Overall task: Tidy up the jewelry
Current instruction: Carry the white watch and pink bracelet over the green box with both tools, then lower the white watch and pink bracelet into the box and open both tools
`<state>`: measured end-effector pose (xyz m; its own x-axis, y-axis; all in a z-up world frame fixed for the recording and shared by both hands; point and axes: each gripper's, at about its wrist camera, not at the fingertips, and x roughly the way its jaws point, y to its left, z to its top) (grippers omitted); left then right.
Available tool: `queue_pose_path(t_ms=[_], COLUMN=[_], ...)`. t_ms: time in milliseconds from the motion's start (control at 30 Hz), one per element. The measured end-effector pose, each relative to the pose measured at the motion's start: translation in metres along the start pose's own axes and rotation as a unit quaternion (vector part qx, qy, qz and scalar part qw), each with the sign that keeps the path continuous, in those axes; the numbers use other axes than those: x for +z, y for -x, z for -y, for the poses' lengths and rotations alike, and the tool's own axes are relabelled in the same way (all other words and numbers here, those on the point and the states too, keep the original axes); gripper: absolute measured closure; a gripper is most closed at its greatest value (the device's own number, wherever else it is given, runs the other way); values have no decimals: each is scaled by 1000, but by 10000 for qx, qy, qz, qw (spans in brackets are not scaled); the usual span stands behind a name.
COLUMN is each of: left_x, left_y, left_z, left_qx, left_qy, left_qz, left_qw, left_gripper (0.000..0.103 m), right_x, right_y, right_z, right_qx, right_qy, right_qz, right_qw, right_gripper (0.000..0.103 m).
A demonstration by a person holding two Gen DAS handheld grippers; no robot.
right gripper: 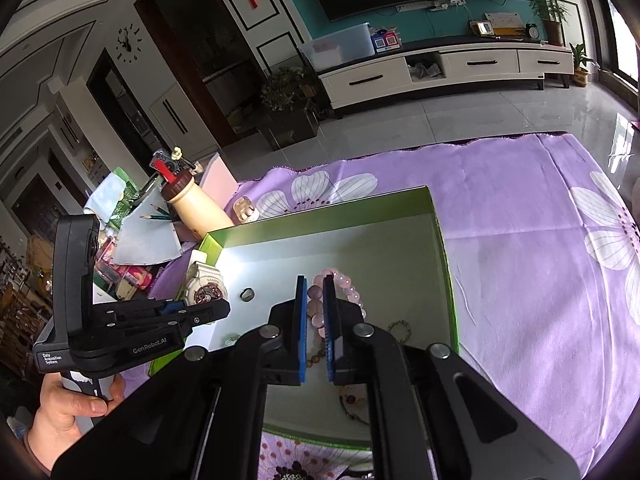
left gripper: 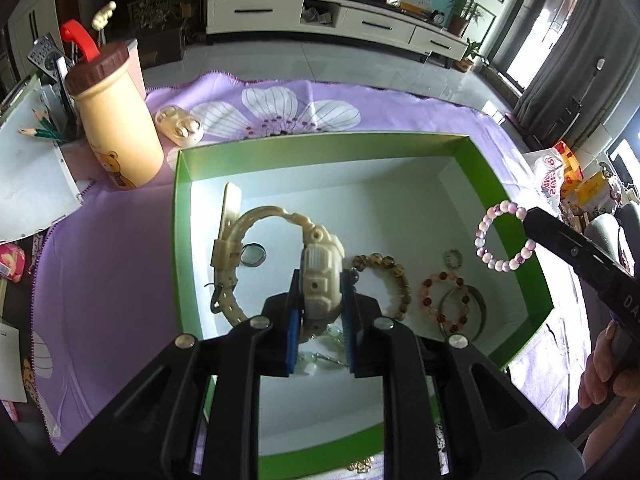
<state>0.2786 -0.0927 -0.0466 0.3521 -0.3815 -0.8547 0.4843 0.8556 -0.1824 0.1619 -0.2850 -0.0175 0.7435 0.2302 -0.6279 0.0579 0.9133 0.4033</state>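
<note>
Watch (left gripper: pixel 320 276) clamped between left fingers (left gripper: pixel 294 320); pink bracelet (right gripper: pixel 340 292) between right fingers (right gripper: pixel 300 320).

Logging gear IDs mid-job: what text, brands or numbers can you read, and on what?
"GenRobot.AI": side of the left tool.
"Data Acquisition System": left tool's handle base.
"DA", cut off: right tool body.
Cream watch dial lettering: too blurred.
Plastic bag red print: unreadable.
Wall clock: too small.
</note>
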Motion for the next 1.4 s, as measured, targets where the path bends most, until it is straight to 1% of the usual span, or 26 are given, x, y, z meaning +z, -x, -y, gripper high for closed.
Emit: queue_pose_path(t_ms=[267,667,867,1067,1367,1400], left_x=[6,9,12,16,15,15], left_y=[-25,-40,-42,-36,-33,-32], left_z=[-2,-2,1,7,9,10], left_qx=[84,144,195,336,330,318], left_qy=[44,8,-44,-178,-179,-187], left_qz=[-290,-500,-479,-392,-338,-318], left_qw=[9995,9986,9987,9985,9987,9988], left_gripper=[86,86,85,85,85,84], right_x=[3,0,0,0,2,2], right_y=[-24,-44,-49,-52,-54,-54], right_z=[3,10,11,11,13,13], right_qx=[-142,-271,-348,-383,-439,-466], right_qy=[9,-115,-104,-104,-138,-157], right_qz=[-190,-373,-412,-434,-490,-474], right_qw=[9997,9989,9985,9983,9977,9977], right_gripper=[96,96,96,96,95,93])
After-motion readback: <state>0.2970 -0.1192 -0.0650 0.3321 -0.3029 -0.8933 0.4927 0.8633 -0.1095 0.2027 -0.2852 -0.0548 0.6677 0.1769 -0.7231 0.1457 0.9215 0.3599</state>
